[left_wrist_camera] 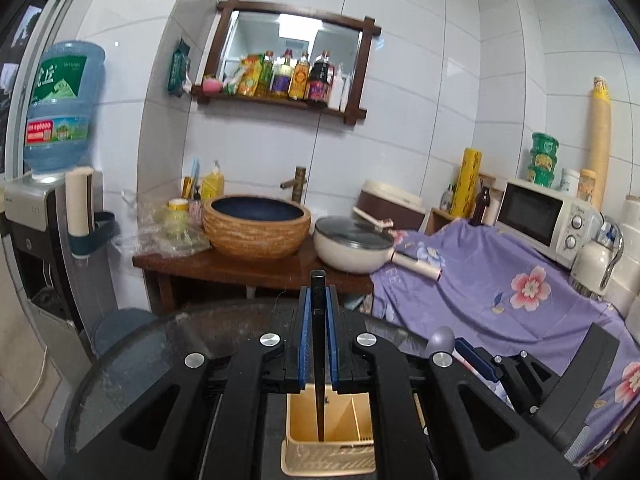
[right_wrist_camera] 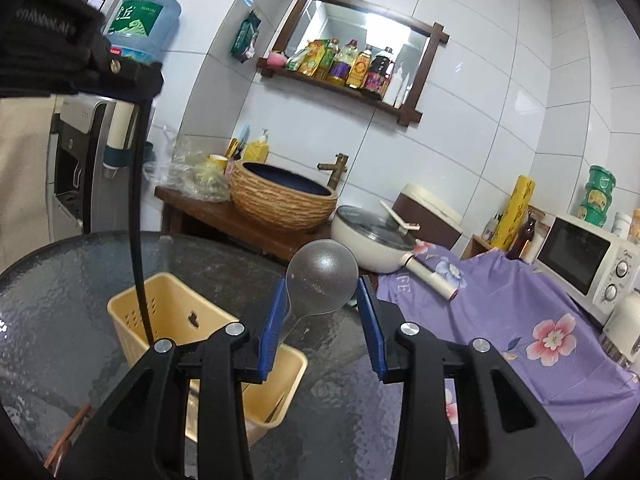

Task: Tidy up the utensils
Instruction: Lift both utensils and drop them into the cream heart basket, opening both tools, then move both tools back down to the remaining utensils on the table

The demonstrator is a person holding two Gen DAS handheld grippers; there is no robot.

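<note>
My left gripper point(left_wrist_camera: 319, 292) is shut on a long thin black utensil point(left_wrist_camera: 319, 352) that hangs upright. Its lower end reaches down into a beige plastic utensil basket point(left_wrist_camera: 304, 412) on the round glass table point(left_wrist_camera: 160, 344). In the right wrist view the same black utensil point(right_wrist_camera: 138, 220) drops from the upper left into the basket point(right_wrist_camera: 132, 320). My right gripper point(right_wrist_camera: 321, 286) is shut on a grey translucent spoon point(right_wrist_camera: 322, 268), bowl up between the blue pads, just right of the basket. The spoon point(left_wrist_camera: 441, 340) also shows in the left wrist view.
Behind the table a wooden counter point(right_wrist_camera: 224, 220) carries a woven basin point(right_wrist_camera: 280, 200) and a lidded cream pan point(right_wrist_camera: 372, 240). A purple floral cloth point(right_wrist_camera: 520, 320) and a microwave point(right_wrist_camera: 580, 256) lie to the right, a water dispenser point(left_wrist_camera: 36, 208) to the left. Copper-coloured sticks point(right_wrist_camera: 68, 440) lie at the near left.
</note>
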